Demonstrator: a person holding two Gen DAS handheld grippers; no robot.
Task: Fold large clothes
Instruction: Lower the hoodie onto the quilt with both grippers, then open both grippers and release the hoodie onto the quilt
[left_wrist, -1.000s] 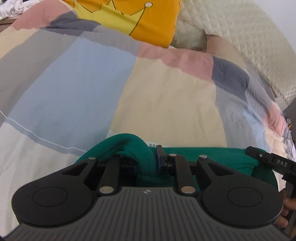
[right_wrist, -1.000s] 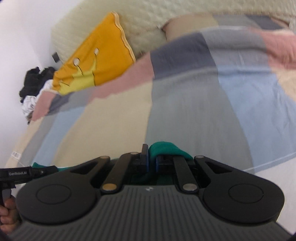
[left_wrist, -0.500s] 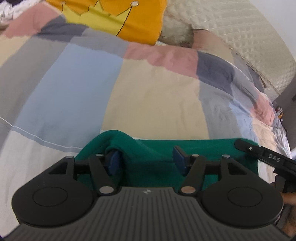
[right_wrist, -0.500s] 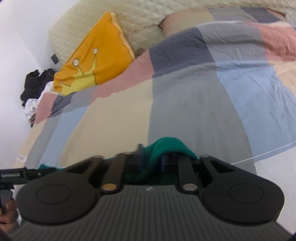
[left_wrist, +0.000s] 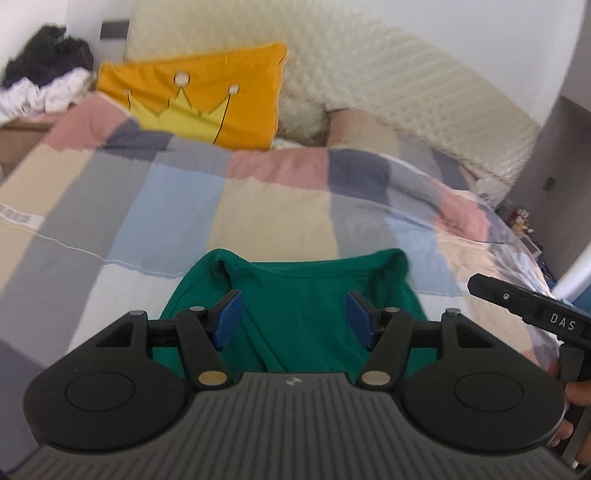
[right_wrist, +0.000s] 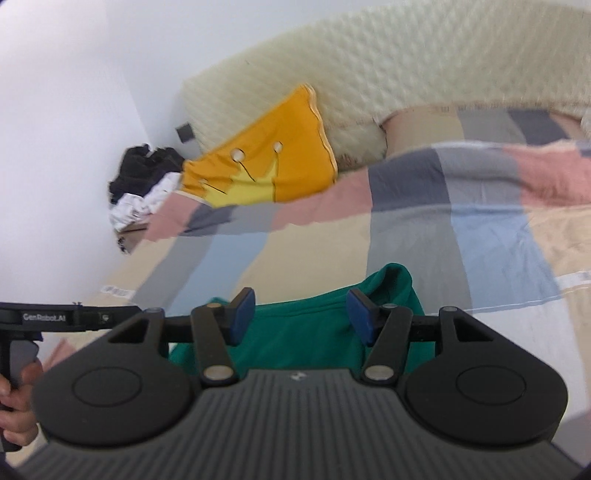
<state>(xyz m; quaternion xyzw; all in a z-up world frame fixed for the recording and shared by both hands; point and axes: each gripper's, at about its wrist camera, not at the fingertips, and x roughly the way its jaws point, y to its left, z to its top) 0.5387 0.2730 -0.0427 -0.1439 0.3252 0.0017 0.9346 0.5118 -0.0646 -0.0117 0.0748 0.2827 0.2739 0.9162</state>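
A green garment (left_wrist: 303, 314) lies folded on the patchwork duvet (left_wrist: 177, 206), its far edge slightly humped at both corners. My left gripper (left_wrist: 293, 319) hangs above its near part, open, the blue pads (left_wrist: 227, 319) wide apart and touching nothing. In the right wrist view the same green garment (right_wrist: 314, 325) lies below my right gripper (right_wrist: 301, 319), whose jaws are opening, the cloth lying free beneath them and not pinched. Each view shows the other gripper at its edge: the right gripper (left_wrist: 528, 310) and the left gripper (right_wrist: 55, 317), with a person's hand (right_wrist: 14, 391) on its handle.
An orange pillow with a yellow crown (left_wrist: 199, 99) leans on the cream quilted headboard (left_wrist: 388, 92) at the far end of the bed. A pile of black and white clothes (left_wrist: 40, 77) sits beside the bed at the far left. A white wall (right_wrist: 66, 110) stands on that side.
Both grippers were shut on the green garment's edge a second ago. They have let it go, opened, and risen and drawn back, so more of the bed and headboard shows.
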